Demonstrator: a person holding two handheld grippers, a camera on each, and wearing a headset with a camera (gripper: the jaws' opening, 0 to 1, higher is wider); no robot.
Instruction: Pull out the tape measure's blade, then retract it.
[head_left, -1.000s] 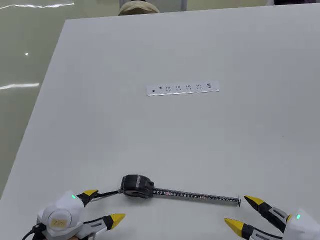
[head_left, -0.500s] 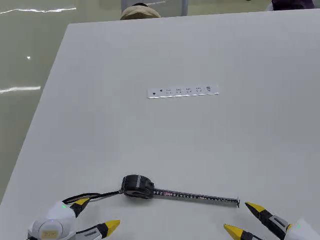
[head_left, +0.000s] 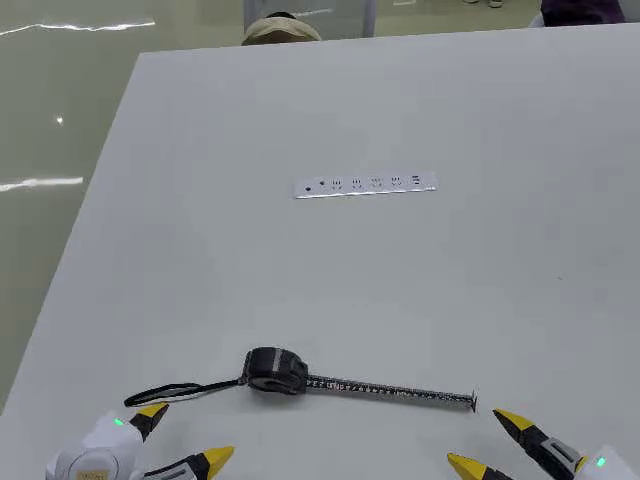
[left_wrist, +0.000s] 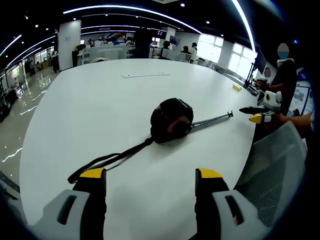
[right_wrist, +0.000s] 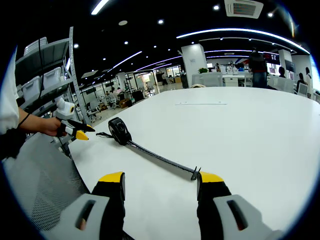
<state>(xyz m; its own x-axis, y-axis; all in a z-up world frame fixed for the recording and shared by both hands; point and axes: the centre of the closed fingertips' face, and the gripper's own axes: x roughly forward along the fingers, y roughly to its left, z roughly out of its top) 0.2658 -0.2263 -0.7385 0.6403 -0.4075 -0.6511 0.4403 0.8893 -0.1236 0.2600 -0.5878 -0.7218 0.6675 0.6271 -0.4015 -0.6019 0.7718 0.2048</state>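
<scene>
Tape measure (head_left: 275, 371) lies on the table (head_left: 400, 270) close to the near edge. Blade (head_left: 390, 391) is out, flat along that edge, and the strap (head_left: 175, 391) trails off the other end. Left gripper (head_left: 187, 433) sits by the strap, right gripper (head_left: 488, 443) by the blade tip. Both sets of fingers spread, holding nothing.

It was a large open-plan office: bright curved ceiling light strips (right_wrist: 235, 30) ran high beyond the right tongs (right_wrist: 161, 178), grey metal storage shelving (right_wrist: 47, 60) stood to their left, and white desks (right_wrist: 220, 80) far ahead.
</scene>
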